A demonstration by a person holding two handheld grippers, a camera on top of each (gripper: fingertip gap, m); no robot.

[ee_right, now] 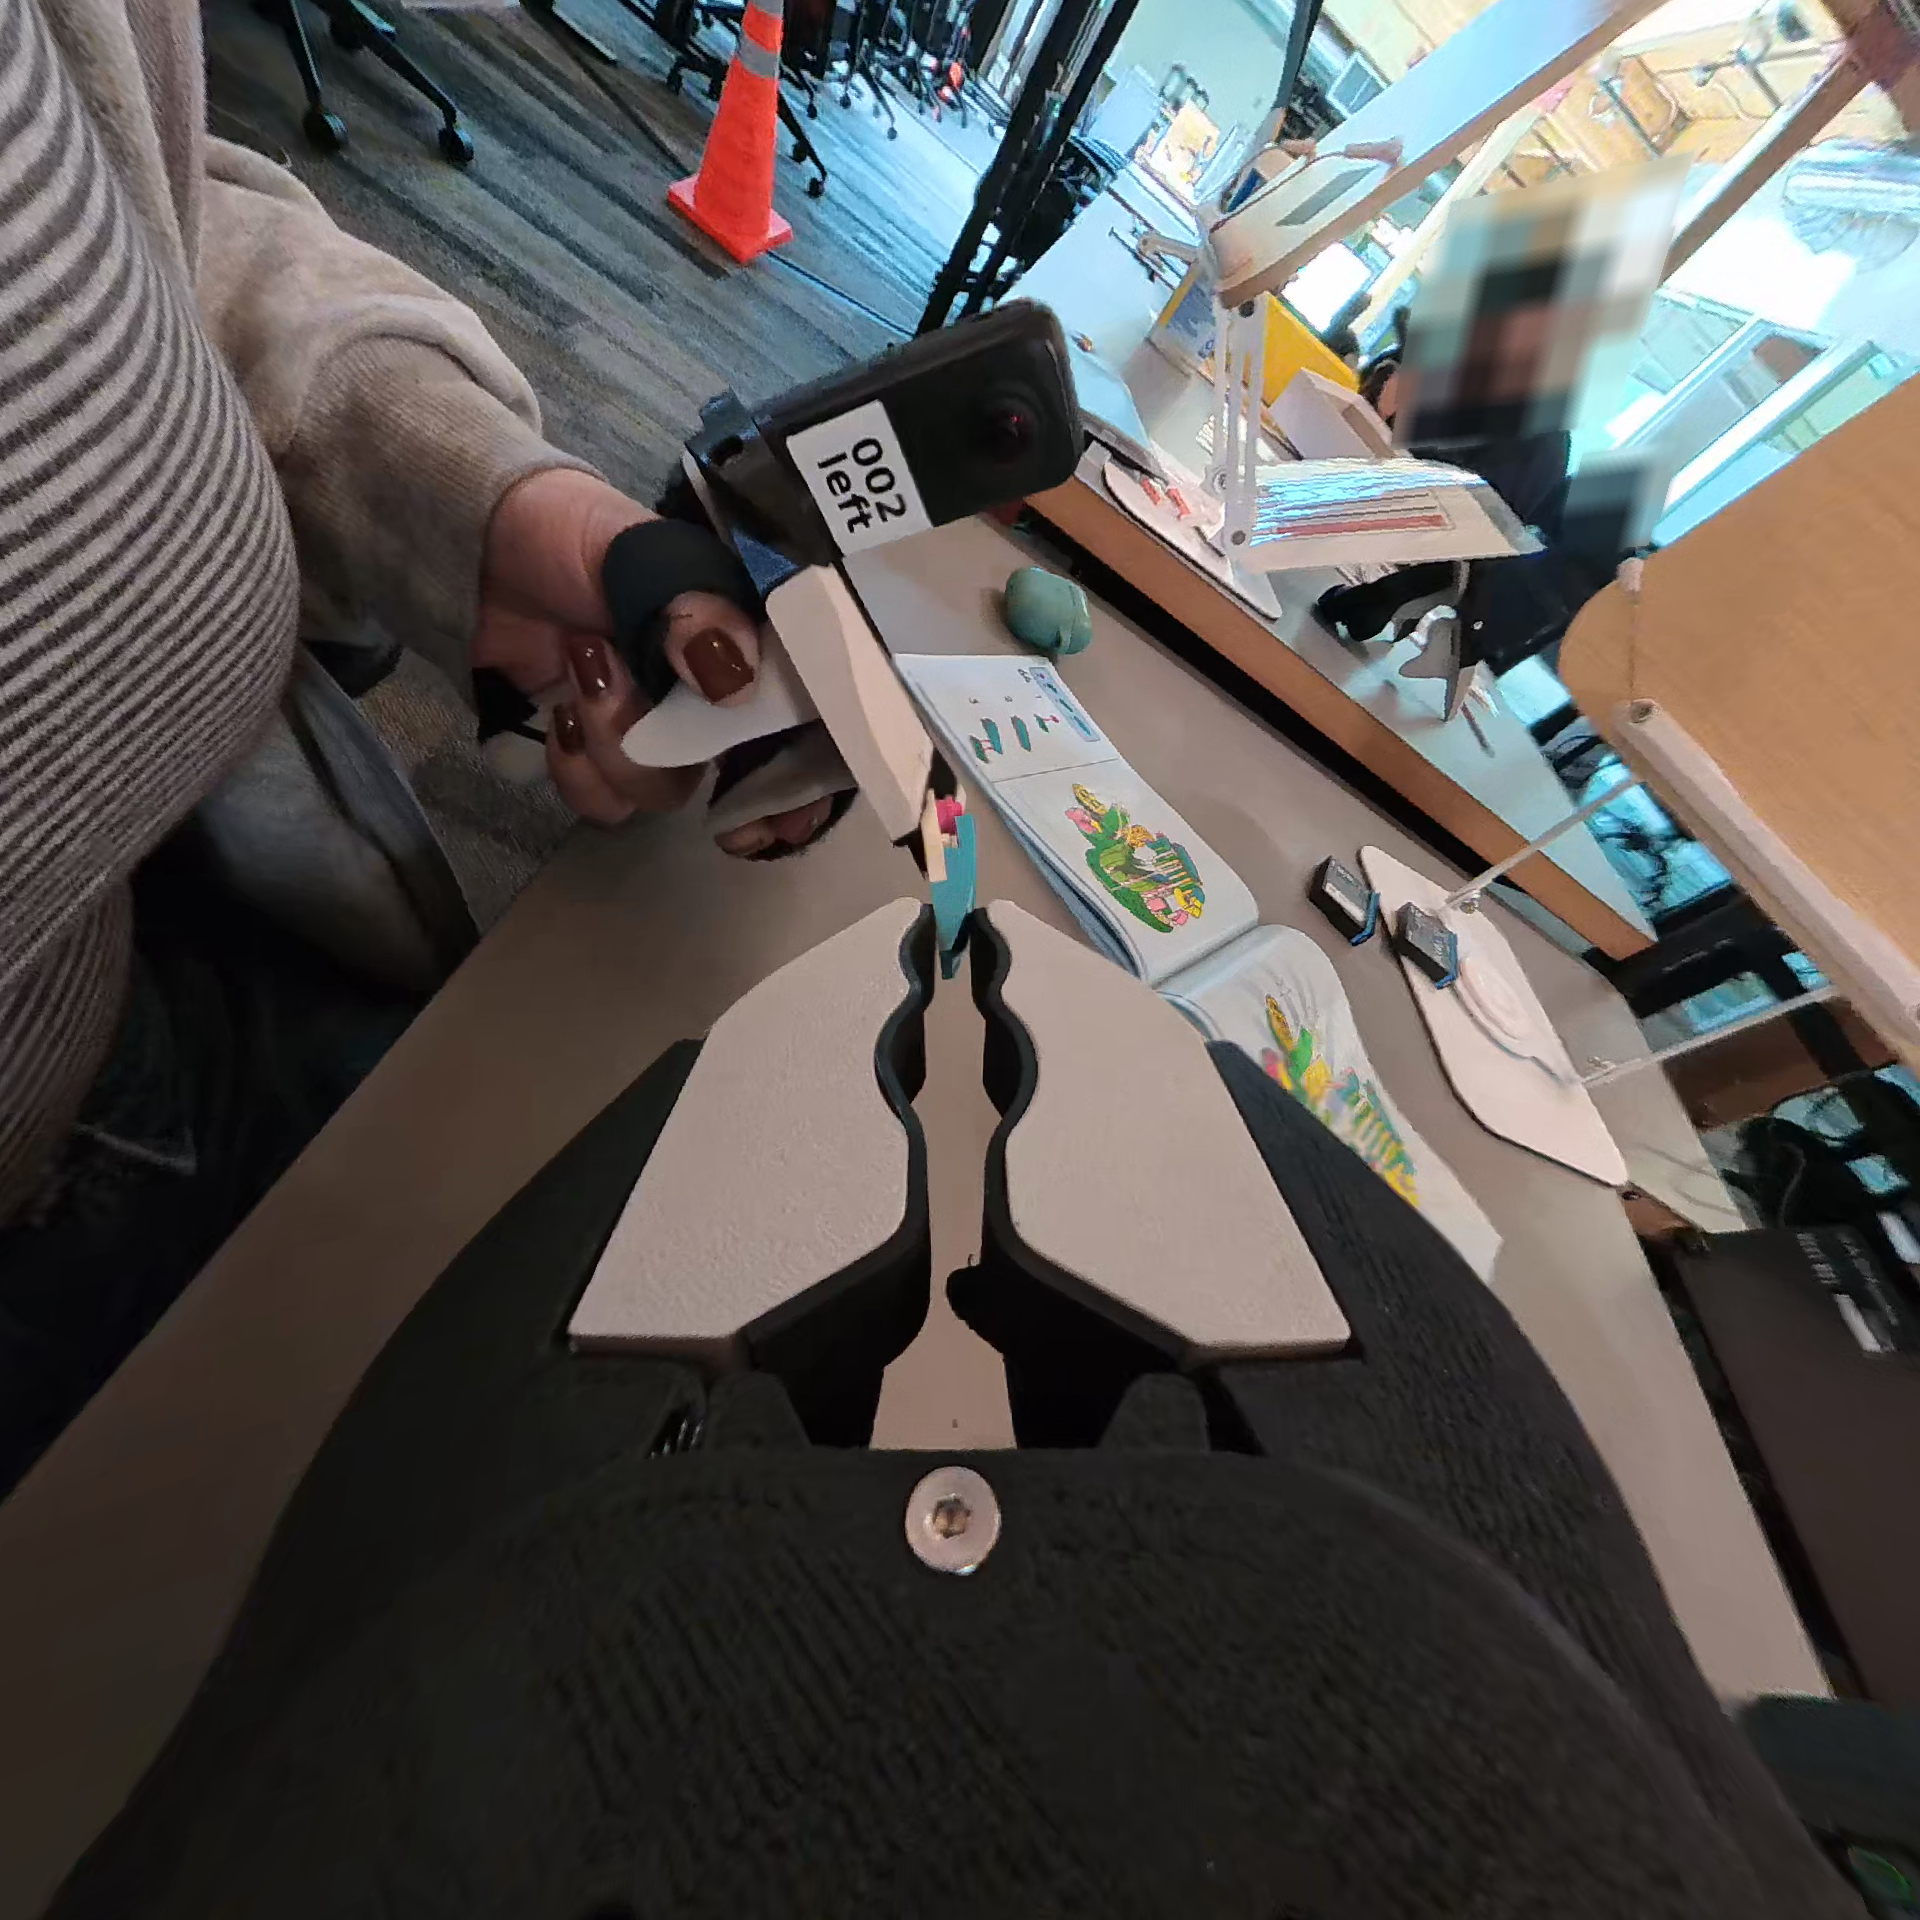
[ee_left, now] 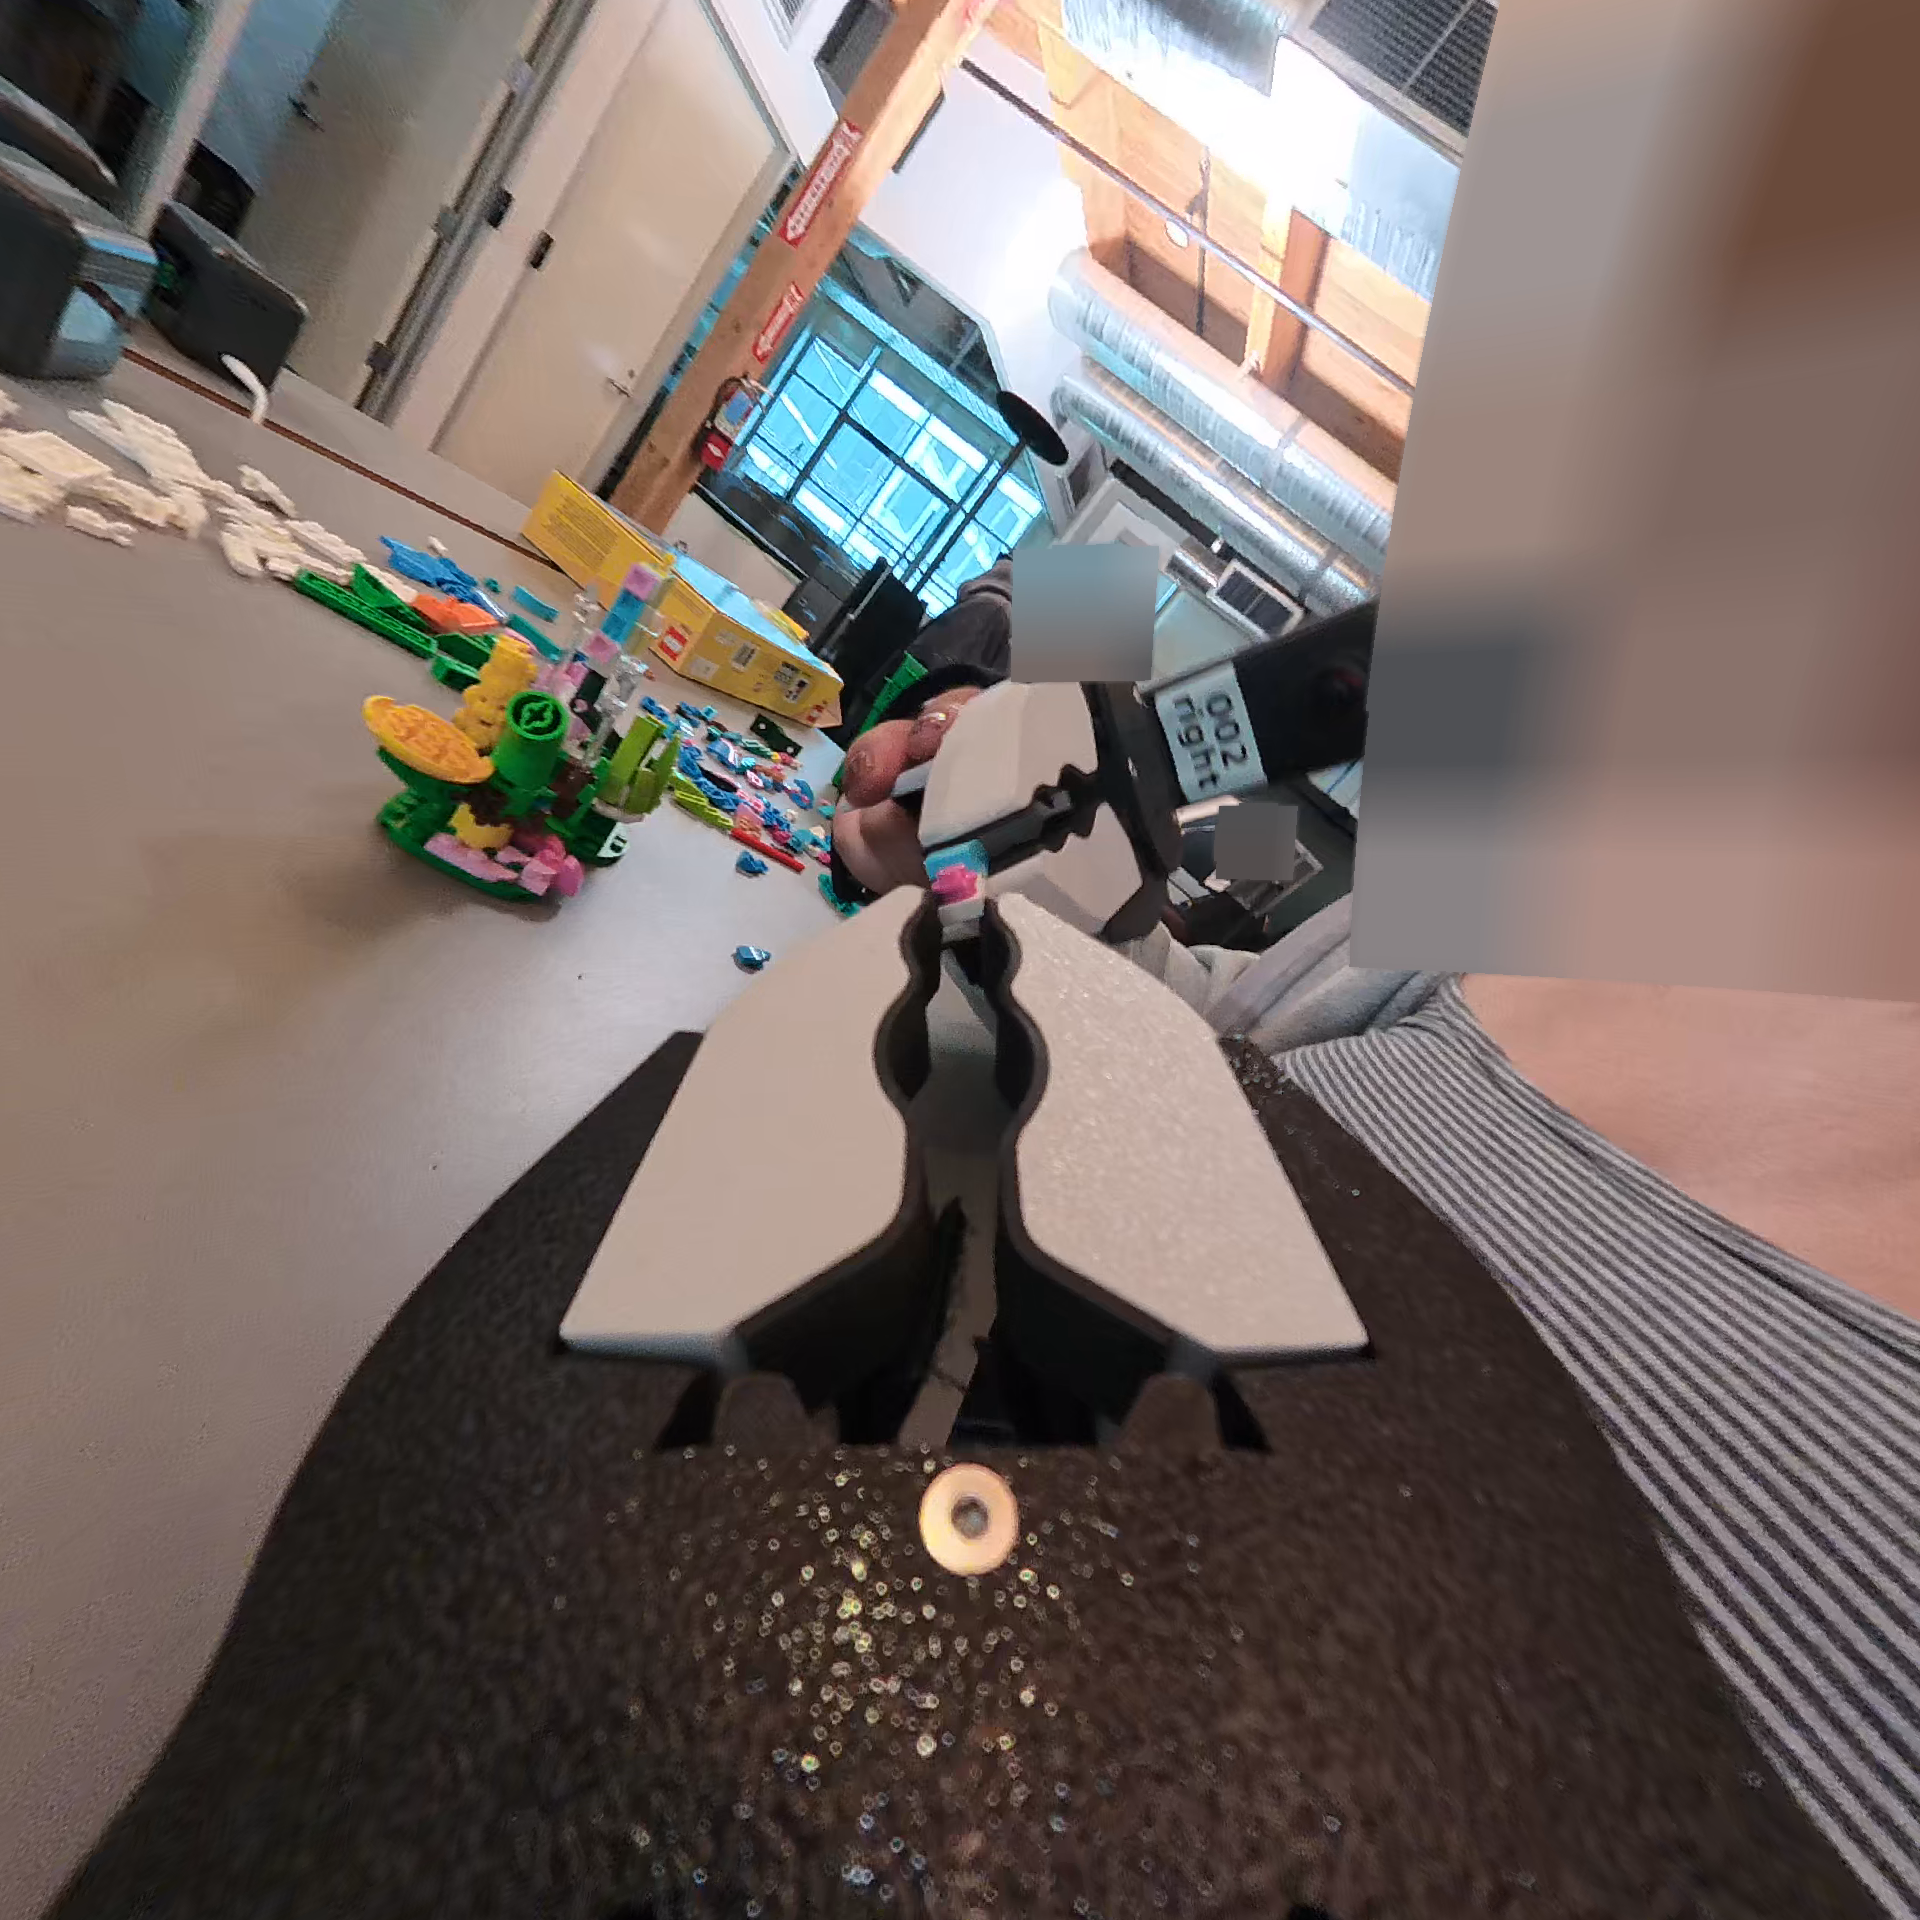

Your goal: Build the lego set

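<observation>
Left gripper (ee_left: pixel 958 914) jaws pinch a small studded pink-white brick stack (ee_left: pixel 956 891); right gripper (ee_right: pixel 951 930) jaws pinch its flat teal plate (ee_right: pixel 951 904). Held mid-air over the smooth grey bench (ee_right: pixel 644 935), glossy instruction booklet (ee_right: pixel 1122 831) nearby.

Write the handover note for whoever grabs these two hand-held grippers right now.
Left hand-held gripper: shut on the small pink, white and teal brick piece, held up off the table.
Right hand-held gripper: shut on the teal end of the same piece, tip to tip with the left.
Done: a partly built flower model stands on the table.
Left: join the held piece, then fit it to the model; how far the join has gone cannot be seen.
Supplies: loose bricks lie beyond the model, white bricks further back, the yellow box behind; the instruction booklet lies open.
</observation>
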